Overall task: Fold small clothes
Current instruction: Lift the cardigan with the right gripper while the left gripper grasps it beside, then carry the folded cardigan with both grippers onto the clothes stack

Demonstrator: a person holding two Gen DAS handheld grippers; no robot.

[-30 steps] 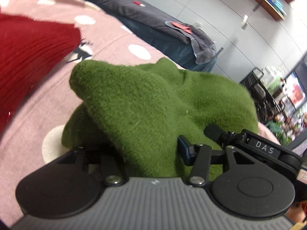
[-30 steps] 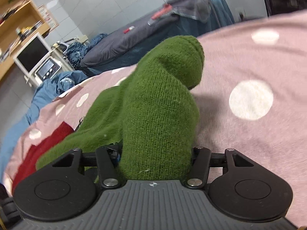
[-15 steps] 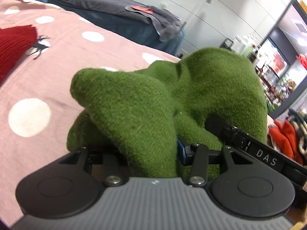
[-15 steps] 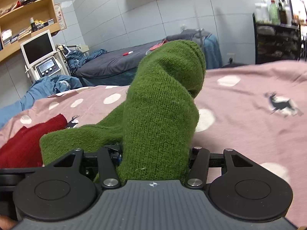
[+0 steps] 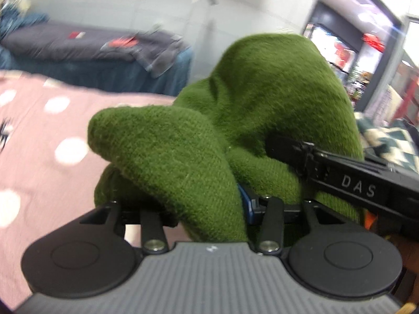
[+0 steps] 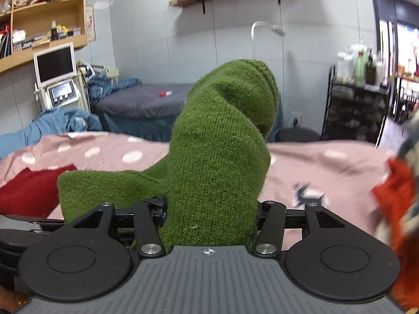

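1. One green knit garment (image 5: 235, 120), the only one of that colour. Thick fuzzy wool, fine ribbed stitch plain in the right wrist view (image 6: 217, 162). It bunches into rounded humps and hangs in the air above the bed (image 6: 327, 164), held between the two grippers.
2. Two grippers. Left gripper (image 5: 207, 209): its jaws have just been closing, and the fingers pinch a fold of the garment, which drapes over them and hides the tips. One blue pad edge (image 5: 246, 201) shows just beside the cloth.
3. Right gripper (image 6: 209, 209): fingers set wide, a thick wad of the garment filling the gap and gripped there; the tips are hidden. In the left wrist view its black bar marked "DAS" (image 5: 358, 185) runs in from the right edge, the end buried in the knit.
4. One bed, its cover pink and smooth, printed with white dots and small dark deer figures (image 6: 306, 196).
5. One red knit piece (image 6: 31, 191) lies flat on the cover, left in the right wrist view. One orange-red cloth (image 6: 400, 191), blurred, at the right edge.
6. One second bed (image 6: 141, 102) behind, grey cover over blue.
7. One white machine with a screen (image 6: 56, 76). Wooden wall shelves (image 6: 42, 7), crowded. One black rack of bottles (image 6: 356, 104).
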